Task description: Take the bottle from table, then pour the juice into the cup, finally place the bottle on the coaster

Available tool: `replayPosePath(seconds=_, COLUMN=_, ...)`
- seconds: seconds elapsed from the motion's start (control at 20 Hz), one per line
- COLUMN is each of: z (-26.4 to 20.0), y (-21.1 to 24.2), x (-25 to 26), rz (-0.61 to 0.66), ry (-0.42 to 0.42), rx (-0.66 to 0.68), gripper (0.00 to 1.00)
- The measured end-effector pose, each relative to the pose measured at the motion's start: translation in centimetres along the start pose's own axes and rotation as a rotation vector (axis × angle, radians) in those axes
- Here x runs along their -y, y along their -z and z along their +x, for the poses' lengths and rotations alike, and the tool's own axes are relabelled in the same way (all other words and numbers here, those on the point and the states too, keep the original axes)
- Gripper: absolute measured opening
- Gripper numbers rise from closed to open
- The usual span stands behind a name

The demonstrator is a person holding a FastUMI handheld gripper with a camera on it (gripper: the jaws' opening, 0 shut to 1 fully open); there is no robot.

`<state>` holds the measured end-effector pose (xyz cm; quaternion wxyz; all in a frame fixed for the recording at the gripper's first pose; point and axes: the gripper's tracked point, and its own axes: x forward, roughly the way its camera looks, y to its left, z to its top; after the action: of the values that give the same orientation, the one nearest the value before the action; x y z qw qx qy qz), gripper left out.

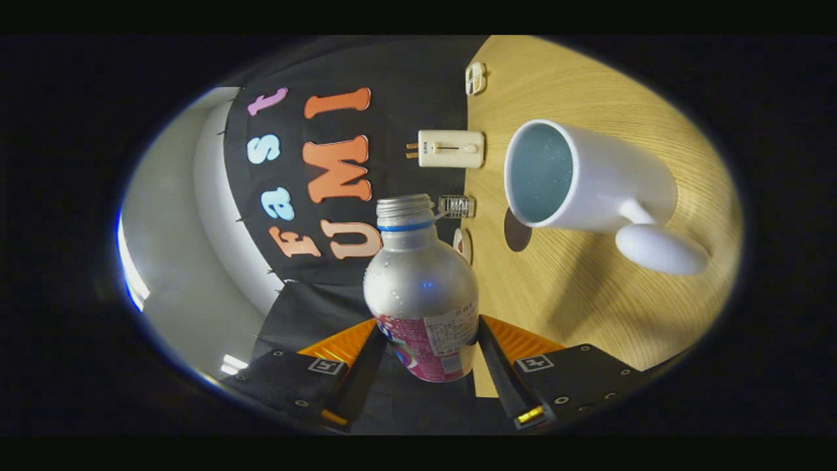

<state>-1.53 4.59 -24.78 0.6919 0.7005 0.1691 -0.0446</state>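
While the camera is rolled onto its side, the wooden table (588, 301) stands like a wall along one side of the view.

Gripper (428, 347): both fingers press the lower body of the bottle, one on each flank, pinching it.

Bottle (422, 288): silver metal with a pink printed label, held between the fingers; threaded neck uncapped, with a blue ring below the thread. Its base is cut off behind the gripper body, and the label's print is too small to make out.

Pose: gripper and bottle are turned about a quarter turn from upright, the neck running parallel to the tabletop and pointing at the booth wall, the mouth level with the cup's rim but apart from it.

Cup (588, 180): white mug standing on the table beyond the fingers, its open mouth facing the bottle's side, handle toward the gripper; pale bluish inside, contents hard to tell.

Coaster (517, 230): a small dark round disc on the table between cup and bottle, partly hidden by the cup.

Farther off: a white plug adapter (451, 148), a small clear object (456, 206) and a white clip (475, 78) lie at the table's far edge by the wall.
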Motion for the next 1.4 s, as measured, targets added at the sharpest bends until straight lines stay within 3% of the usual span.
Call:
replayPosePath(seconds=0.6, z=-0.1, y=-1.2, x=-1.5, rz=0.248, ry=-0.113, rx=-0.001, gripper=0.77)
replayPosePath(seconds=1.4, z=0.6, y=-0.8, x=-3.0, rz=0.362, ry=-0.187, rx=-0.005, gripper=0.77)
